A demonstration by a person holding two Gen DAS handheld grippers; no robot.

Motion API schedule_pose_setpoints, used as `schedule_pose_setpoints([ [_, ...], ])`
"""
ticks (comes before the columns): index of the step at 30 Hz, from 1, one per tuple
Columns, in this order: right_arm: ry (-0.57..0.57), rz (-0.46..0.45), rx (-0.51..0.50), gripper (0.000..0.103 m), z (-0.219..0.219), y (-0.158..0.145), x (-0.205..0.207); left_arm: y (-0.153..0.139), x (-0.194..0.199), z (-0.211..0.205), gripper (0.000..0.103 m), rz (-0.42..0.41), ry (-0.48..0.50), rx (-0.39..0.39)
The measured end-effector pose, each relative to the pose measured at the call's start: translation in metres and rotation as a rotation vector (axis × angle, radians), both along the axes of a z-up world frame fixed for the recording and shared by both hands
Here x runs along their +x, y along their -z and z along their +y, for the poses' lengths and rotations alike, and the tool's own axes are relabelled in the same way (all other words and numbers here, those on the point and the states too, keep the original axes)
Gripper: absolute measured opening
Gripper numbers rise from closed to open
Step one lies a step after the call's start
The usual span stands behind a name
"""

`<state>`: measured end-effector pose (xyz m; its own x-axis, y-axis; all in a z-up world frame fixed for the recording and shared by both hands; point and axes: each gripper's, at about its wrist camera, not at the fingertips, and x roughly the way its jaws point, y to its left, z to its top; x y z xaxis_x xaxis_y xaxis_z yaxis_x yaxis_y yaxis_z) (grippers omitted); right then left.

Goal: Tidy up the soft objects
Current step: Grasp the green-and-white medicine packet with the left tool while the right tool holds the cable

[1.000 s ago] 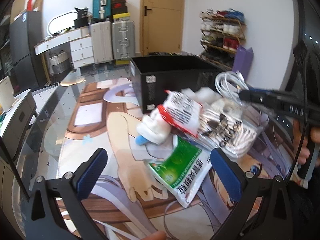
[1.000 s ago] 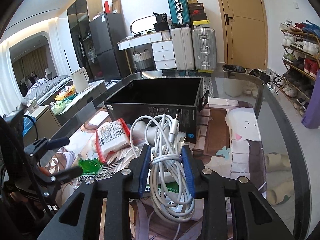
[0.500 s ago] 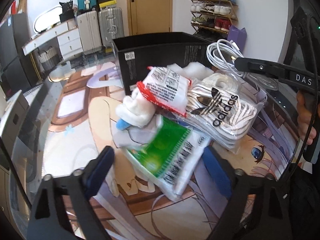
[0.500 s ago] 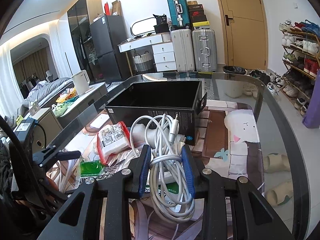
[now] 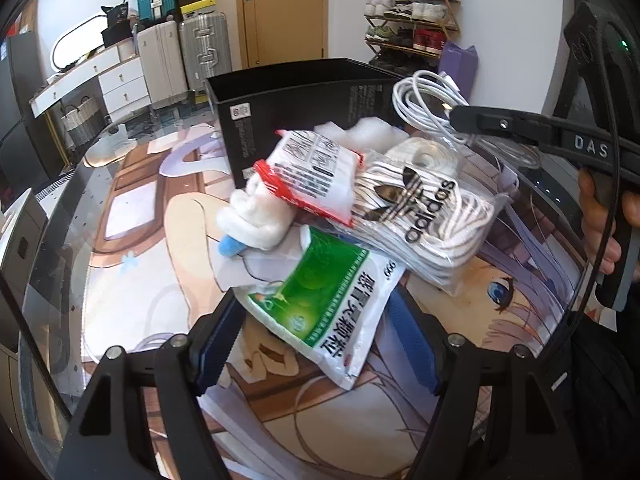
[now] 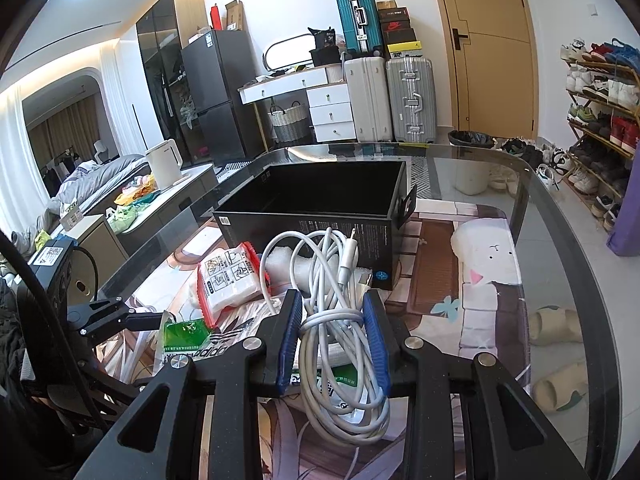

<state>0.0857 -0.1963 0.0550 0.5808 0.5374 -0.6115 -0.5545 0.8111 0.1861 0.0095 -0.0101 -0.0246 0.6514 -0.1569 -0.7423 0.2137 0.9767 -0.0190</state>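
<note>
My right gripper [image 6: 334,336] is shut on a coiled white cable [image 6: 340,320] and holds it above the pile, in front of the open black box [image 6: 320,204]. The cable also shows in the left wrist view [image 5: 428,104]. My left gripper [image 5: 320,340] is open, its fingers on either side of a green and white packet [image 5: 320,304] at the near end of the pile. Behind it lie a white plush with a blue tip [image 5: 256,220], a red-edged white packet [image 5: 316,172], and a bag of Adidas socks [image 5: 424,208].
The black box [image 5: 296,108] stands behind the pile on a glass table with an anime mat [image 5: 132,240]. White foam [image 5: 360,132] lies against the box. The table's right edge [image 6: 576,280] drops to the floor with slippers and a shoe rack.
My left gripper has moved forward and lower, so its fingers now flank the green packet, and the jaws have narrowed somewhat. The right gripper holds the cable almost still.
</note>
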Motion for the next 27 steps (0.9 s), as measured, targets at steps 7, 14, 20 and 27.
schedule_pose_setpoints([
  [7,-0.001,0.000,0.000,0.032,0.000,0.000,0.000,0.001,0.006,-0.008,0.077,-0.009,0.018,0.052],
  [14,-0.005,0.003,0.002,0.032,0.001,0.000,0.000,0.001,0.005,-0.008,0.070,-0.022,0.038,0.051],
  [20,-0.008,0.006,0.003,0.032,0.001,0.000,0.000,-0.001,-0.004,-0.003,0.056,-0.022,0.057,0.041],
  [27,-0.008,0.008,0.004,0.032,0.001,0.000,0.000,-0.003,-0.010,0.003,0.031,-0.012,0.057,0.023],
])
